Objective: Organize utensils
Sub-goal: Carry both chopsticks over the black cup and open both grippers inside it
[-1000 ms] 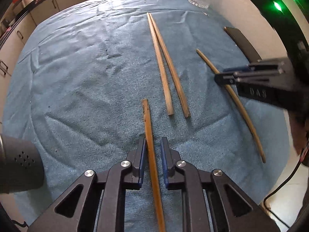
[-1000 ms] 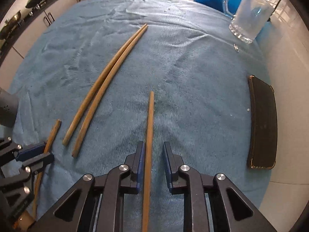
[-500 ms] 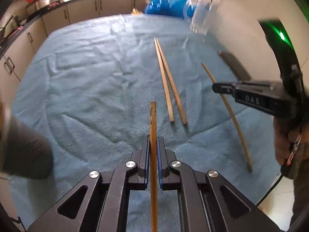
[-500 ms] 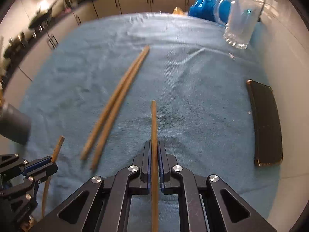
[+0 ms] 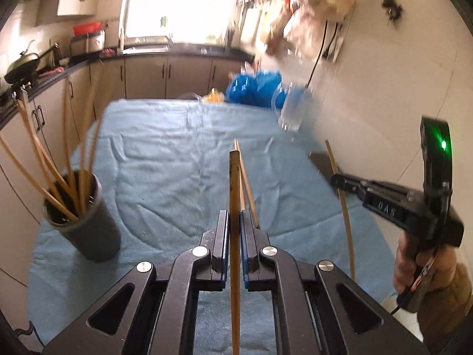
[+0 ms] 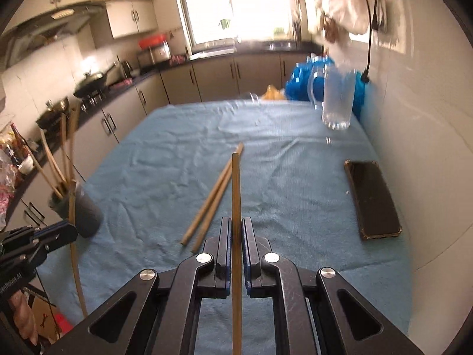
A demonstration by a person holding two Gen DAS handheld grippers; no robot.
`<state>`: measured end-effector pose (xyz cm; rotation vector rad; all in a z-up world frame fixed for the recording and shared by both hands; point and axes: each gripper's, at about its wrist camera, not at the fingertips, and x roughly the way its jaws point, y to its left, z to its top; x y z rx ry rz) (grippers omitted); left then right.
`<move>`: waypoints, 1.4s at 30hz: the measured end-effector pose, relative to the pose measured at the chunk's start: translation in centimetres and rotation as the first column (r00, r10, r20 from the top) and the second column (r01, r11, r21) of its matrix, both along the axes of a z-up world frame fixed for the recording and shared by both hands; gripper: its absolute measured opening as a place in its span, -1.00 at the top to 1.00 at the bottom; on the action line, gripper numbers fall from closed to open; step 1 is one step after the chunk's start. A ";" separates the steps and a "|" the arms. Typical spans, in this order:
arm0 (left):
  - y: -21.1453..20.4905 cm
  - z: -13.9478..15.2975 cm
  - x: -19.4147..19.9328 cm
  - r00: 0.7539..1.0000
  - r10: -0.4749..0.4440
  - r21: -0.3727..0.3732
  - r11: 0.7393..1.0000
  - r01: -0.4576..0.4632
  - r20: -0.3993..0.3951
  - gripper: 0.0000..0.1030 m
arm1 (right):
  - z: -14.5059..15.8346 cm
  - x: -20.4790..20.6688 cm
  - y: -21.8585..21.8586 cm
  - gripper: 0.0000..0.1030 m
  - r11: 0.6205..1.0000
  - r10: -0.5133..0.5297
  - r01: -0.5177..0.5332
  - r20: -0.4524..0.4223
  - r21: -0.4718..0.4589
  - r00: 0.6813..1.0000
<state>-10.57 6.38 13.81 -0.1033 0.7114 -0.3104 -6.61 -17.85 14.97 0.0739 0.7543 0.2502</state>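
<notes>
My left gripper [image 5: 234, 224] is shut on a wooden chopstick [image 5: 233, 183] and holds it lifted above the blue cloth [image 5: 165, 159]. My right gripper [image 6: 236, 230] is shut on another chopstick [image 6: 236, 189], also lifted; it shows at the right in the left wrist view [image 5: 337, 180]. A pair of chopsticks [image 6: 214, 198] lies on the cloth ahead. A dark cup [image 5: 85, 230] with several chopsticks stands at the left, and shows in the right wrist view [image 6: 85, 213].
A glass mug [image 6: 337, 100] and a blue bag [image 6: 304, 80] stand at the far right. A black phone [image 6: 372, 198] lies by the right wall. Kitchen cabinets [image 6: 207, 82] run behind and left of the table.
Both grippers closed on their chopsticks, then lifted and tilted up, so the views now look across the table into the kitchen. The cup has come into view.
</notes>
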 end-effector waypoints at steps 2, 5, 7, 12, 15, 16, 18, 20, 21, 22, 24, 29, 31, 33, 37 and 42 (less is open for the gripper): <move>0.7 1.1 -0.8 0.999 0.016 -0.017 1.000 -0.016 0.039 0.87 | 1.1 -0.9 0.3 0.87 1.000 0.005 -0.006 0.041 0.016 0.999; 2.0 2.6 -1.9 0.995 0.044 -0.041 0.998 -0.040 0.088 0.87 | 2.7 -1.8 1.0 0.87 0.999 0.011 -0.015 0.100 0.039 0.995; 3.1 3.8 -2.6 0.991 0.066 -0.061 0.996 -0.059 0.119 0.87 | 3.7 -2.3 1.7 0.87 0.999 0.014 -0.021 0.140 0.048 0.990; 6.1 6.8 -4.1 0.973 0.129 -0.114 0.988 -0.108 0.190 0.87 | 6.0 -2.5 4.2 0.87 0.993 0.031 -0.056 0.229 0.100 0.973; 7.8 8.6 -4.3 0.955 0.173 -0.121 0.982 -0.147 0.242 0.87 | 7.2 -1.9 6.3 0.87 0.985 0.041 -0.084 0.268 0.149 0.963; 8.4 9.2 -4.3 0.948 0.189 -0.120 0.979 -0.163 0.257 0.87 | 7.4 -1.7 6.9 0.87 0.982 0.044 -0.092 0.277 0.163 0.960; 9.8 10.0 -4.0 0.935 0.221 -0.118 0.974 -0.195 0.277 0.87 | 8.1 -0.9 8.6 0.87 0.974 0.053 -0.114 0.297 0.193 0.953; 11.1 10.5 -3.7 0.924 0.250 -0.123 0.967 -0.223 0.289 0.87 | 8.9 0.1 10.9 0.87 0.966 0.066 -0.140 0.316 0.218 0.946; 12.1 10.9 -3.3 0.916 0.271 -0.128 0.961 -0.244 0.297 0.87 | 9.3 0.8 12.2 0.87 0.961 0.073 -0.154 0.325 0.231 0.943; 12.6 11.0 -3.2 0.912 0.282 -0.130 0.958 -0.254 0.299 0.87 | 9.6 1.2 13.1 0.87 0.958 0.077 -0.162 0.331 0.238 0.940; 14.4 11.2 -2.0 0.901 0.320 -0.157 0.946 -0.285 0.293 0.87 | 10.0 2.4 15.5 0.87 0.951 0.085 -0.182 0.352 0.250 0.932; 17.2 11.3 0.5 0.883 0.373 -0.198 0.924 -0.327 0.284 0.87 | 10.7 4.8 20.3 0.87 0.940 0.093 -0.211 0.396 0.266 0.914; 18.0 11.2 1.5 0.877 0.387 -0.202 0.918 -0.340 0.284 0.87 | 10.6 5.7 22.0 0.87 0.938 0.095 -0.219 0.407 0.269 0.909; 18.7 10.9 2.8 0.872 0.403 -0.207 0.912 -0.355 0.279 0.87 | 10.4 6.7 23.6 0.87 0.936 0.097 -0.224 0.410 0.273 0.907; 19.6 10.1 4.8 0.867 0.422 -0.213 0.903 -0.374 0.266 0.87 | 9.5 8.2 25.6 0.87 0.932 0.095 -0.225 0.409 0.285 0.908; 20.1 7.9 6.8 0.881 0.424 -0.199 0.901 -0.386 0.211 0.87 | 7.7 9.3 27.5 0.87 0.946 0.107 -0.216 0.398 0.240 0.911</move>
